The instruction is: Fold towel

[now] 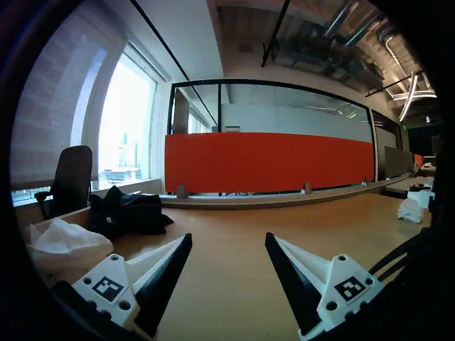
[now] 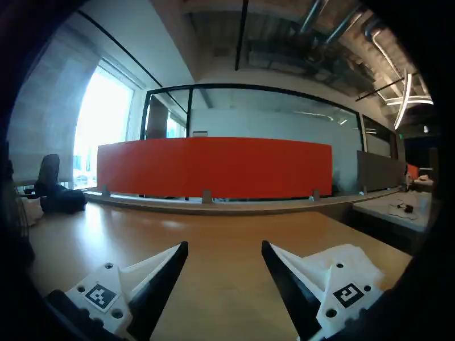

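Observation:
A crumpled white towel (image 1: 65, 245) lies on the wooden table (image 1: 239, 250) at the left, just beyond my left gripper's left finger. My left gripper (image 1: 227, 241) is open, low over the table, with nothing between its fingers. Far right on the table sits a small stack of folded white towels (image 1: 410, 209). In the right gripper view, my right gripper (image 2: 224, 249) is also open and holds nothing. A white towel (image 2: 341, 257) lies behind its right finger near the table's right edge. Another bit of white cloth (image 2: 31, 210) shows at the far left.
A heap of black cloth (image 1: 128, 211) lies behind the crumpled towel, seen in the right gripper view too as a dark pile (image 2: 60, 200). A black office chair (image 1: 68, 182) stands at the left. A red divider panel (image 1: 267, 162) runs along the table's far edge.

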{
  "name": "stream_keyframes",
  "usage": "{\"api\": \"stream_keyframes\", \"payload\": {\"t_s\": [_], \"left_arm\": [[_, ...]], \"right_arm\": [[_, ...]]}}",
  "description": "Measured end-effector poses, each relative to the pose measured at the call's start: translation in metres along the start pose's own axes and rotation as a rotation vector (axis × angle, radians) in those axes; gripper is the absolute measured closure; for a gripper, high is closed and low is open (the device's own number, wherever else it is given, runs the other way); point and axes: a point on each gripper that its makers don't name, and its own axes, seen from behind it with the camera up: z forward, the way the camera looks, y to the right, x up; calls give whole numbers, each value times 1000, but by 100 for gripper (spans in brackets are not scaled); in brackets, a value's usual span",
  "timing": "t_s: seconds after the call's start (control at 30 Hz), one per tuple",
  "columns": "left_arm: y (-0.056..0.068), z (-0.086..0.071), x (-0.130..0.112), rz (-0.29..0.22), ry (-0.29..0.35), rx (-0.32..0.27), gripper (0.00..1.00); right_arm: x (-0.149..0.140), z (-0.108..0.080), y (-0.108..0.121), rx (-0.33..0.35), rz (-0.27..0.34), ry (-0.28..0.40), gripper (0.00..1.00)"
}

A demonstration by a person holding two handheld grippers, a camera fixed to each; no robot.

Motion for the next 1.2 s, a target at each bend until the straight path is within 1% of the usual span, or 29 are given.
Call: {"api": "stream_keyframes", "payload": {"t_s": [1.2], "left_arm": [[0, 0, 0, 0, 0, 0, 5]], "right_arm": [[-1, 0, -3, 4, 8, 19, 0]]}}
